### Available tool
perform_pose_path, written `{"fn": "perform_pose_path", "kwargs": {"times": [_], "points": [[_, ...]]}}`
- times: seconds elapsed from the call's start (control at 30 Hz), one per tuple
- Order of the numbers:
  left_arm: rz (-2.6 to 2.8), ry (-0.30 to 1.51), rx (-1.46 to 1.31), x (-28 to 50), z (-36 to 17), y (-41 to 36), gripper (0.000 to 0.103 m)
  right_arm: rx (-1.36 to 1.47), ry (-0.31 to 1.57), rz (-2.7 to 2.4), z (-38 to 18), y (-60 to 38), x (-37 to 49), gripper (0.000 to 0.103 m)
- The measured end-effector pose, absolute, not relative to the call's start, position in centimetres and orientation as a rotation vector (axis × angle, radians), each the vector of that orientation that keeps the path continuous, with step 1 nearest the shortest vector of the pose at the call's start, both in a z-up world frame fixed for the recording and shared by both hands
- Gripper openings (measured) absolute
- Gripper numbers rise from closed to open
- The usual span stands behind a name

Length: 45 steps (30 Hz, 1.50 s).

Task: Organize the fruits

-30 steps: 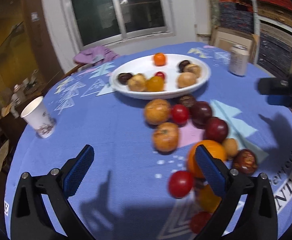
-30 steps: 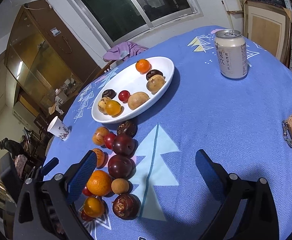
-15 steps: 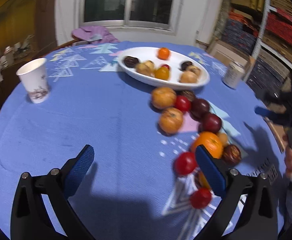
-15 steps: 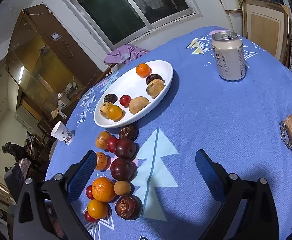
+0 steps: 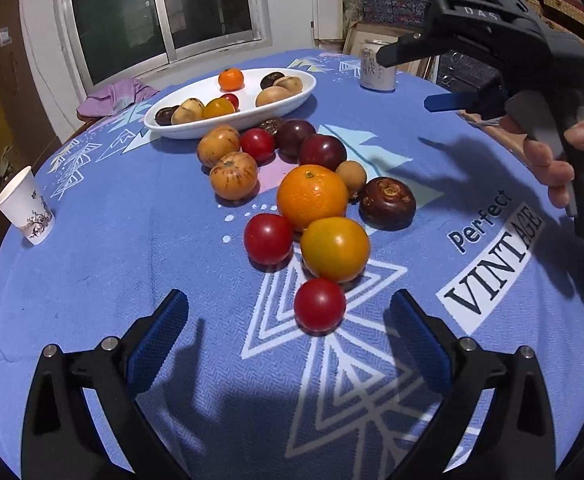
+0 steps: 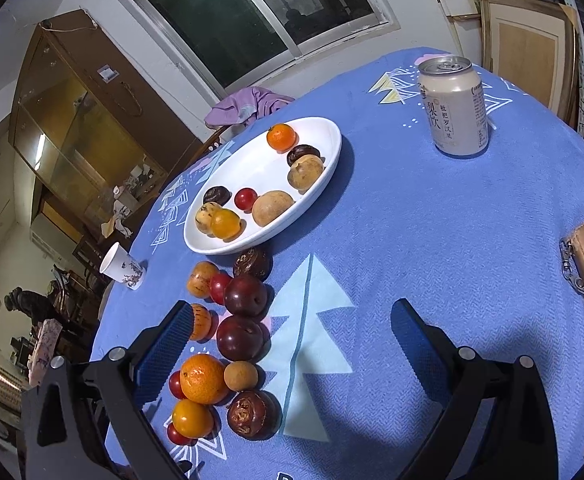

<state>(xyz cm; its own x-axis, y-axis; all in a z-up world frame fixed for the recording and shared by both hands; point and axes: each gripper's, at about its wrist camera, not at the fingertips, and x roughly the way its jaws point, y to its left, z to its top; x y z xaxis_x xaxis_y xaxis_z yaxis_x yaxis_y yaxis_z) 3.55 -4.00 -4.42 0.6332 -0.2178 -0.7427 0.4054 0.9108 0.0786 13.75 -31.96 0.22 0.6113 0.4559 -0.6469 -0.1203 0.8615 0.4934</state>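
My left gripper (image 5: 289,334) is spread wide, lined up on the small red tomato (image 5: 319,305) near the tablecloth's (image 5: 91,264) front edge; right gripper (image 6: 292,350) also released, empty.

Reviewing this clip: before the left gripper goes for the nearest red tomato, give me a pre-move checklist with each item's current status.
1. Left gripper open and empty: ok, jaws spread wide.
2. Nearest red tomato lined up between the left fingers: ok, it sits just ahead of the gap, slightly right of centre.
3. Room around the tomato: not ok, the yellow-orange tomato sits right behind it, touching or nearly so.
4. White plate has free space: ok, bare patches show between the fruits in it.
5. Right gripper out of the way: ok, open, empty, held above the table to the right.
6. Tomato firmness: cannot tell.
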Motion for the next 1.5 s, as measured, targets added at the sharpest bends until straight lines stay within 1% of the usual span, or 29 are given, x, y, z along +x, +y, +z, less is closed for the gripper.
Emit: {"fn": "perform_pose_path", "kwargs": {"times": [0.07, 0.1, 0.13, 0.2, 0.27, 0.33, 0.37, 0.4, 0.43, 0.57, 0.63, 0.7, 0.8, 0.97, 1.0, 1.03, 1.1, 1.27, 1.47, 1.5], "points": [[-0.358, 0.823, 0.227, 3.9, -4.6, -3.7, 0.098, 0.43, 0.856, 0.341, 0.2, -32.0, 13.8, 0.1], [-0.362, 0.829, 0.215, 4.0, -4.6, -3.6, 0.087, 0.431, 0.857, 0.34, 0.1, -32.0, 13.8, 0.1], [-0.37, 0.838, 0.208, 4.3, -4.7, -3.5, 0.072, 0.431, 0.857, 0.341, 0.1, -32.0, 13.8, 0.1], [-0.378, 0.862, 0.202, 4.5, -5.0, -3.6, 0.062, 0.429, 0.858, 0.341, 0.1, -32.0, 13.8, 0.1], [-0.395, 0.874, 0.199, 4.7, -5.3, -3.7, 0.056, 0.427, 0.862, 0.342, 0.0, -31.9, 13.9, 0.1], [-0.422, 0.875, 0.199, 4.7, -5.3, -3.9, 0.044, 0.422, 0.867, 0.35, -0.1, -31.8, 13.9, 0.1], [-0.431, 0.872, 0.201, 4.6, -5.3, -4.0, 0.04, 0.414, 0.87, 0.36, -0.1, -31.5, 13.9, 0.1], [-0.436, 0.867, 0.195, 4.6, -5.1, -3.8, 0.03, 0.405, 0.869, 0.374, -0.1, -31.3, 13.8, 0.1], [-0.431, 0.858, 0.186, 4.6, -4.9, -3.6, 0.027, 0.386, 0.864, 0.392, 0.0, -30.8, 13.6, 0.1], [-0.34, 0.815, 0.097, 5.7, -3.8, -0.9, 0.026, 0.311, 0.853, 0.444, 0.3, -29.0, 12.9, 0.1], [-0.285, 0.813, 0.059, 6.3, -3.6, 0.4, 0.02, 0.284, 0.858, 0.468, 0.3, -28.1, 12.5, 0.1], [-0.237, 0.823, 0.039, 6.9, -3.8, 1.4, 0.016, 0.254, 0.859, 0.482, 0.1, -27.3, 12.1, 0.1], [-0.192, 0.853, 0.028, 7.7, -4.2, 2.2, 0.014, 0.198, 0.875, 0.49, -0.4, -26.0, 11.7, 0.1], [-0.24, 0.842, 0.021, 7.2, -3.8, 2.2, 0.015, 0.144, 0.907, 0.483, -1.5, -24.9, 11.3, 0.1], [-0.255, 0.836, 0.028, 6.9, -3.6, 2.0, 0.02, 0.142, 0.908, 0.478, -1.5, -24.9, 11.3, 0.1], [-0.269, 0.831, 0.032, 6.7, -3.5, 1.9, 0.028, 0.145, 0.909, 0.474, -1.6, -25.1, 11.4, 0.1], [-0.294, 0.832, 0.034, 6.4, -3.5, 1.7, 0.039, 0.16, 0.911, 0.466, -1.6, -25.4, 11.7, 0.1], [-0.41, 0.846, 0.065, 4.6, -3.7, 0.6, 0.039, 0.211, 0.911, 0.451, -1.3, -26.6, 12.0, 0.1], [-0.437, 0.848, 0.124, 4.0, -4.4, -1.1, 0.039, 0.177, 0.911, 0.468, -1.3, -25.8, 11.7, 0.1], [-0.416, 0.845, 0.115, 4.3, -4.4, -0.9, 0.041, 0.174, 0.91, 0.467, -1.3, -25.7, 11.7, 0.1]]}}
